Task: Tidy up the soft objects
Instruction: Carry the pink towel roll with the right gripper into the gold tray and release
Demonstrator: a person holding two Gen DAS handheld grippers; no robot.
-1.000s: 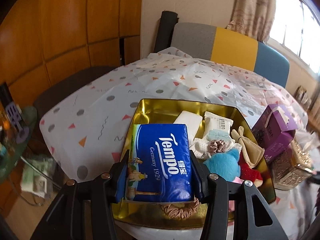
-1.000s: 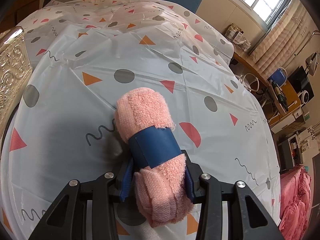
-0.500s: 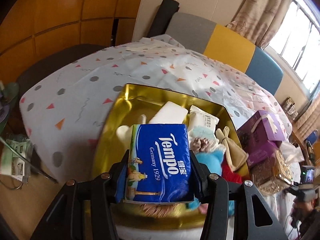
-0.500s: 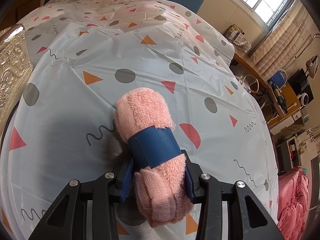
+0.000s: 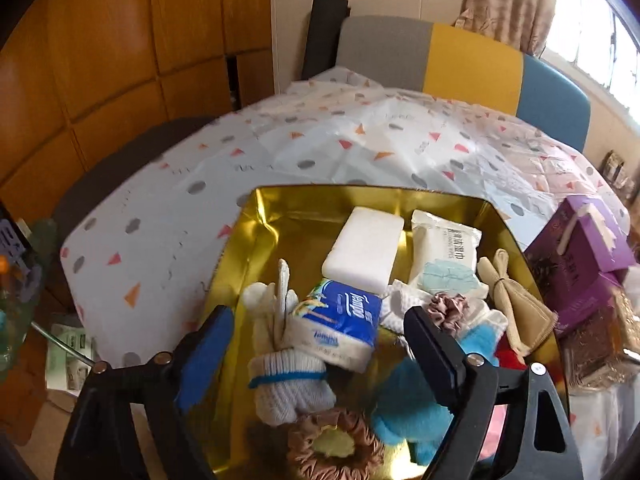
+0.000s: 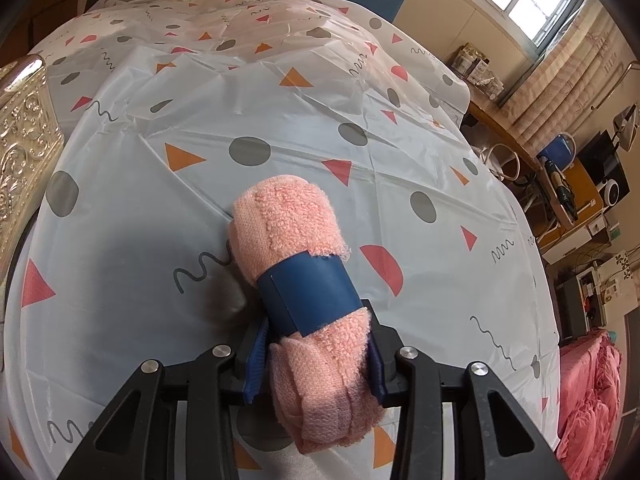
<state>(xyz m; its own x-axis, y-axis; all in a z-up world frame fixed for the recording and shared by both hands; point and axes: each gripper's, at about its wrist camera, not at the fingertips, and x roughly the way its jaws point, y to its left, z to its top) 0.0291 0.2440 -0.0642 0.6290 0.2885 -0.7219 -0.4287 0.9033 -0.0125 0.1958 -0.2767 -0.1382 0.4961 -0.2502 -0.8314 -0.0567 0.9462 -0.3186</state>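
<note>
Left gripper over the gold tin; its jaws have just been opening and now stand wide, pads clear of the blue tissue pack, which lies tilted between them inside the tin, resting on a white knit glove and leaning toward the white sponge block. Tin already crowded: wet-wipe packet, beige bow, blue plush, brown scrunchie. Release step for the tissue pack looks done. Right gripper clamps the near end of 1 rolled pink towel with a blue paper band, on or just above the patterned tablecloth, well apart from the tin; only an embossed silver box shows at that view's left edge. Likely next: left backs out clear of the pile, right carries the towel over and needs a free gap, probably the bare gold floor at the left.
</note>
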